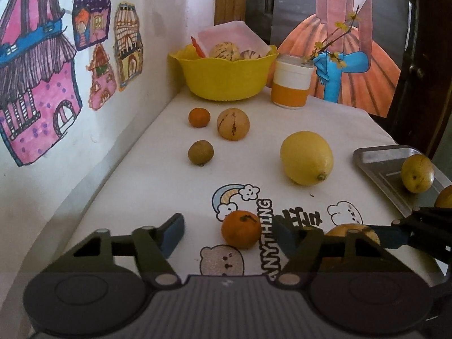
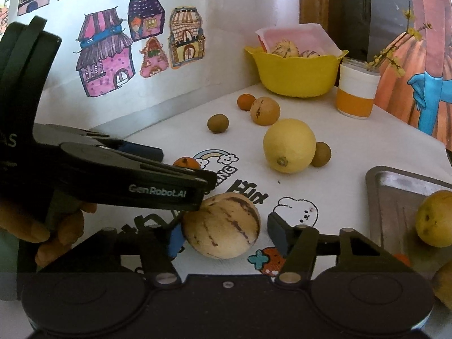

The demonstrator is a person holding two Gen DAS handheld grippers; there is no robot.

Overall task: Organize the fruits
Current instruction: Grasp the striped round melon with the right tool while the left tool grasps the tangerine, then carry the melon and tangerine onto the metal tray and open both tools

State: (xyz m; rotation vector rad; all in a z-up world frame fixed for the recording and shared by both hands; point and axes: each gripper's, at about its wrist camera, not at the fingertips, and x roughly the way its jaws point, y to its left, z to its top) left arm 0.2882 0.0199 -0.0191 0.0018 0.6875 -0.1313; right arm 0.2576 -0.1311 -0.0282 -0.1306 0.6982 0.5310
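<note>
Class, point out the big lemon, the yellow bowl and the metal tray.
big lemon [image 1: 306,156], left wrist view, middle of its skin.
yellow bowl [image 1: 223,77], left wrist view, front wall.
metal tray [image 2: 395,197], right wrist view, bare floor.

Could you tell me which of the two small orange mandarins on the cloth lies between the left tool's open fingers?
The near mandarin, beside the rainbow print, sits between the left tool fingers. The other mandarin lies far back near the yellow bowl.

Bowl [image 1: 223,79] behind fruits — tray [image 1: 378,166] right
</note>
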